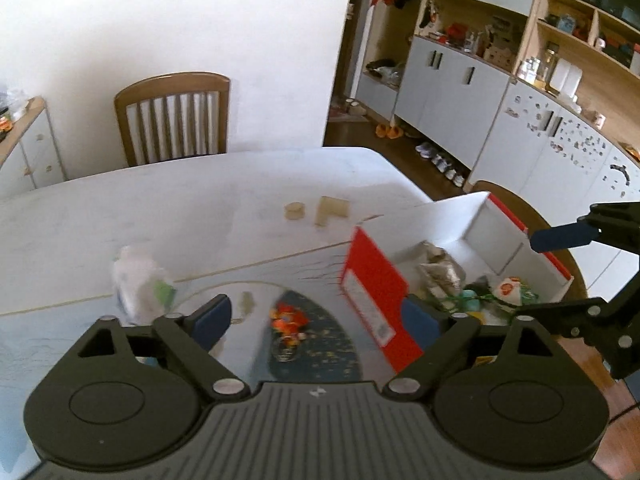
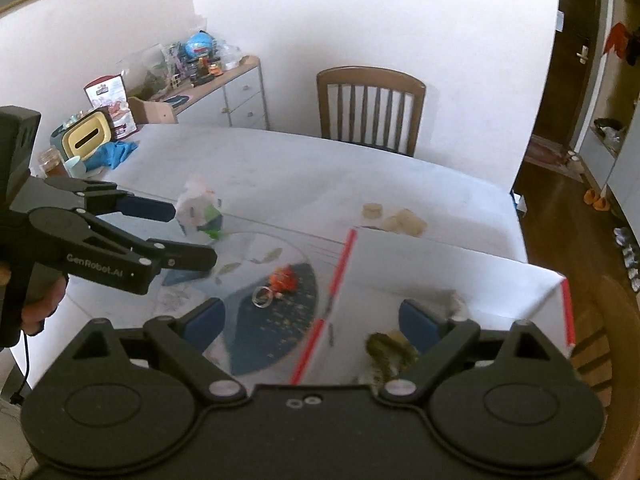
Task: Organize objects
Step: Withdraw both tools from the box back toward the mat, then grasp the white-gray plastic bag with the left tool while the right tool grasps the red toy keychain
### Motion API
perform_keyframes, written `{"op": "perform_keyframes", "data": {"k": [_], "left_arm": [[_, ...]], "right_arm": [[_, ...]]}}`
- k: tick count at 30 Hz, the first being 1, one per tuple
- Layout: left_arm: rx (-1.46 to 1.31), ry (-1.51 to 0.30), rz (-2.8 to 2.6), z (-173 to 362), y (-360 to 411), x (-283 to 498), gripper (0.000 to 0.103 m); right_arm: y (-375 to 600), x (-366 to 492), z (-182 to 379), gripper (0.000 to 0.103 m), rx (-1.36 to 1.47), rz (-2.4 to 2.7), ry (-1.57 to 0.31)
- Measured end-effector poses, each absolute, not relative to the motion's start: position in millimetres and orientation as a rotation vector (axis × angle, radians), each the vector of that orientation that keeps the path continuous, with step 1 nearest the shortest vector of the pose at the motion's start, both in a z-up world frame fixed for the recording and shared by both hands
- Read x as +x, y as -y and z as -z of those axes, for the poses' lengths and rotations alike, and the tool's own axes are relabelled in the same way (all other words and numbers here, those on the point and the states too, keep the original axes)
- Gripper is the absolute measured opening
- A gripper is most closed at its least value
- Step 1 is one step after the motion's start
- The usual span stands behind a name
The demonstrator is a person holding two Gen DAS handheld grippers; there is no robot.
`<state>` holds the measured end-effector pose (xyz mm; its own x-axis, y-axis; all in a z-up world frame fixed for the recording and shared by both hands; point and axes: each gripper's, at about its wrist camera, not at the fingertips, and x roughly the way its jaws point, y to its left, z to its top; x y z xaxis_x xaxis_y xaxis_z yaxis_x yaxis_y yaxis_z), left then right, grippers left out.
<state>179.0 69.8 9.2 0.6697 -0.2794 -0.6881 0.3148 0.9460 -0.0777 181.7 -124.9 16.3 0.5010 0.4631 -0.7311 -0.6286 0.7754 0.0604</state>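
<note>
Box (image 1: 376, 280) on white table (image 1: 180, 208), chair (image 1: 174, 116) behind

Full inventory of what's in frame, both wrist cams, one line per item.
table: 1, white, under everything
box: 1, white and red, open, table's right side, holds wrappers
keyring toy: 1, orange, on dark mat section, left of box
wooden blocks: 2, tan, behind box
white packet: 1, white with green, left of toy
chair: 1, brown, far side of table
left gripper: 1, black, blue pads, jaws open, empty
right gripper: 1, black, blue pads, jaws open, over box
</note>
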Motion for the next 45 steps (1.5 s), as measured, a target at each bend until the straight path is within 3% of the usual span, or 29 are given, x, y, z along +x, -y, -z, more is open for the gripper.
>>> {"op": "perform_keyframes", "data": {"k": [14, 32, 45], "left_arm": [[0.048, -0.759, 0.254, 3, -140, 206, 0.103], [0.127, -0.807, 0.265, 61, -180, 255, 0.103], [0.12, -0.81, 0.302, 100, -192, 282, 0.103]], "right_arm": [[52, 182, 0, 0.093, -0.24, -0.652, -0.847], [-13, 205, 73, 0.093, -0.242, -0.584, -0.935], [-26, 254, 130, 0.084, -0.228, -0.471, -1.039]]}}
